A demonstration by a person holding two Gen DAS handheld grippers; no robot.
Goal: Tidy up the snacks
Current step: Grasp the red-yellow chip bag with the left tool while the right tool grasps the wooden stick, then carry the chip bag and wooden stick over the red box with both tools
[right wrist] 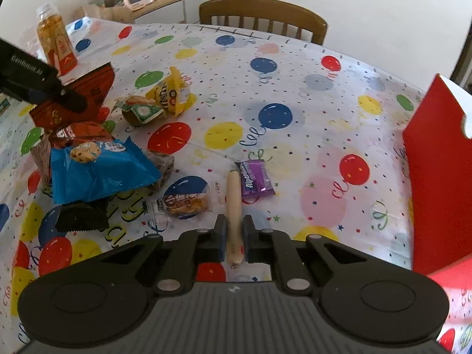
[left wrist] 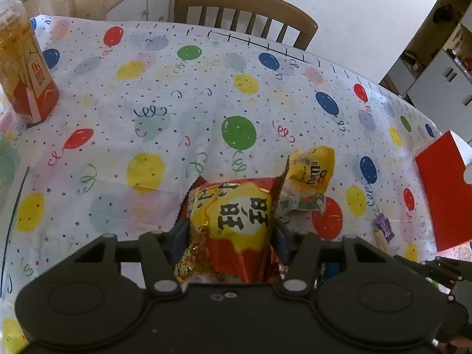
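My left gripper [left wrist: 230, 237] is shut on a red and yellow snack bag [left wrist: 236, 206], whose sides bulge between the two pads. In the right wrist view the same bag [right wrist: 88, 88] hangs at the far left under the black left gripper body. My right gripper [right wrist: 235, 236] is shut on a thin beige sausage stick [right wrist: 233, 191] that lies on the balloon tablecloth [right wrist: 295, 73] and points away from me. A purple Alpenliebe candy [right wrist: 255, 178] lies just right of the stick's far end.
A heap at left holds a blue cookie bag [right wrist: 97, 171], a yellow M&M's bag [right wrist: 171, 94], a small cookie packet [right wrist: 183, 203] and a black wrapper [right wrist: 82, 215]. A red box [right wrist: 436, 183] stands at right, a tea bottle [left wrist: 26, 70] far left, a wooden chair [left wrist: 244, 11] behind.
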